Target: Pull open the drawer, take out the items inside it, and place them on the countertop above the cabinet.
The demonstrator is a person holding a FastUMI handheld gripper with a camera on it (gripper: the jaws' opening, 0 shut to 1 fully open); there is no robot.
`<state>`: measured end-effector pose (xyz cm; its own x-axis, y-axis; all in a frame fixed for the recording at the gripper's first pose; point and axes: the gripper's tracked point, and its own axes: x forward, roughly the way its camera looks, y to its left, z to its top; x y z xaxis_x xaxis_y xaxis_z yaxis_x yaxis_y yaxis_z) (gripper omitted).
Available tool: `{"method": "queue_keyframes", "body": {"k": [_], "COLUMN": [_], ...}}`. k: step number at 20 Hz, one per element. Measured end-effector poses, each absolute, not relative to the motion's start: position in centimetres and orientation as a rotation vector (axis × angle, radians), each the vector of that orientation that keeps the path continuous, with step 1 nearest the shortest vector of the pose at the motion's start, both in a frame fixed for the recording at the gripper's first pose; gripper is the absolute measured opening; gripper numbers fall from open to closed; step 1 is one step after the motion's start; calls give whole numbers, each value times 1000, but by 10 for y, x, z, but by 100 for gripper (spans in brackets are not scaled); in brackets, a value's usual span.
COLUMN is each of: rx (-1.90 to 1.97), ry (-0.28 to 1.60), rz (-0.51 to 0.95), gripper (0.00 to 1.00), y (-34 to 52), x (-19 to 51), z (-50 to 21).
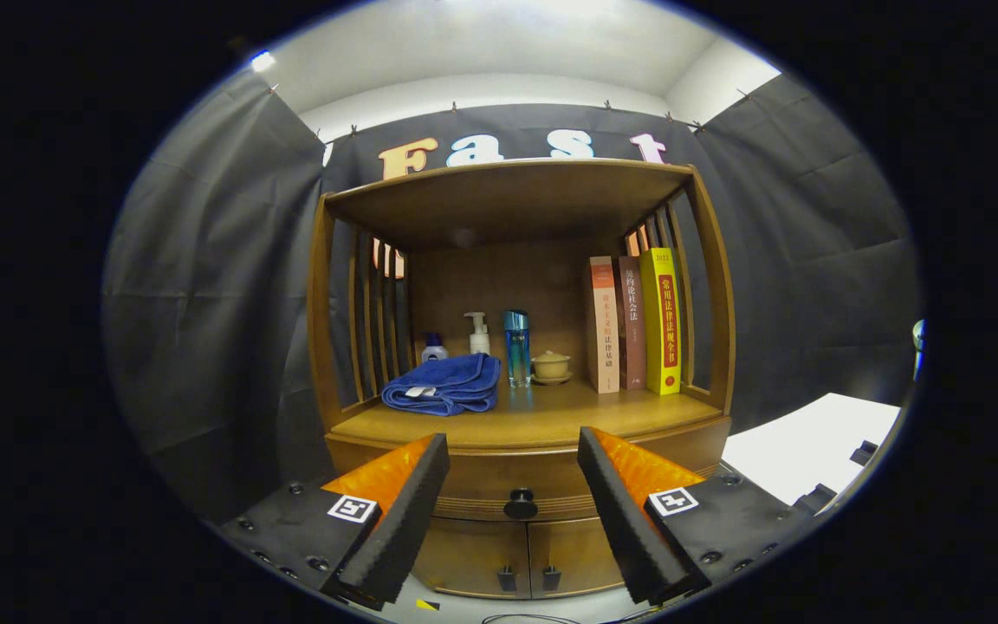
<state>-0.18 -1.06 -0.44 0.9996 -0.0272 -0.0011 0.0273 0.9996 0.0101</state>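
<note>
Drawer (499, 485) closed, its knob (521, 503) between the gripper's (513, 459) spread jaws

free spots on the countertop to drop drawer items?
Bare wood along the countertop front edge, ahead of the blue towel and books. Back row is crowded: bottles, teacup. Gripper open, drawer knob between its fingers.

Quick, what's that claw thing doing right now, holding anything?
Gripper: jaws open, holding nothing, with the closed drawer's knob between them, untouched.
</note>
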Motion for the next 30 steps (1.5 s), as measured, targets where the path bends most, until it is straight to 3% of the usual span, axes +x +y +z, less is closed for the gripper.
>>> {"method": "queue_keyframes", "body": {"k": [16,30], "rx": [13,16], "ry": [-44,56], "rz": [-46,-53], "gripper": [98,98], "y": [-10,-6], "x": [15,80], "z": [-17,-159]}}
